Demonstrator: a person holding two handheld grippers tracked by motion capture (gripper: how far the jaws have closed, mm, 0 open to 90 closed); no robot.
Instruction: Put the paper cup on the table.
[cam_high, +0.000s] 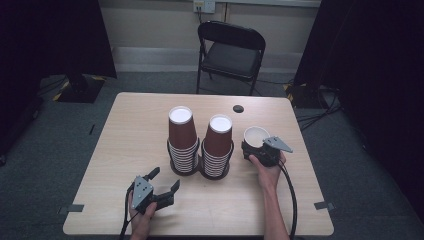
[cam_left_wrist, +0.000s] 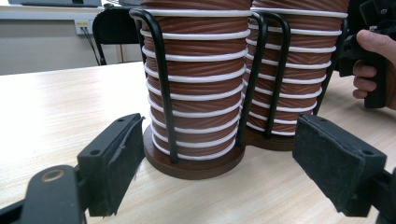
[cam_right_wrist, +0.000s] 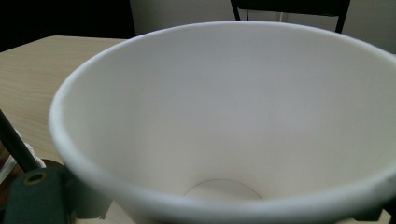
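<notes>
Holding one paper cup (cam_high: 256, 136), the right gripper (cam_high: 264, 148) sits at about 3 o'clock from the two cup stacks. Its jaws look closed on the cup's side wall, low down, though the wall hides most of them. The cup stands mouth up and leans a little toward 12 o'clock. Its long line runs from the base up to the rim. In the right gripper view the white inside of the cup (cam_right_wrist: 233, 116) is very close, and the round bottom shows deep down. I think it is held upright like this so it can be set on the surface or dropped onto a pile.

Next to it, two stacks of brown cups stand side by side in a black wire holder (cam_high: 200, 167). The left stack (cam_high: 182, 135) and the right stack (cam_high: 218, 142) are upside down, white bottoms on top. The wire hoops keep them from tipping over.

Further out, the left gripper (cam_high: 163, 184) rests low on the surface (cam_high: 130, 130) at about 7 o'clock from the holder. Its jaws are wide open and hold nothing. They point at the base of the holder (cam_left_wrist: 196, 158), as if ready to steady it.

At 12 o'clock, past the surface, stands a black chair (cam_high: 231, 52).
</notes>
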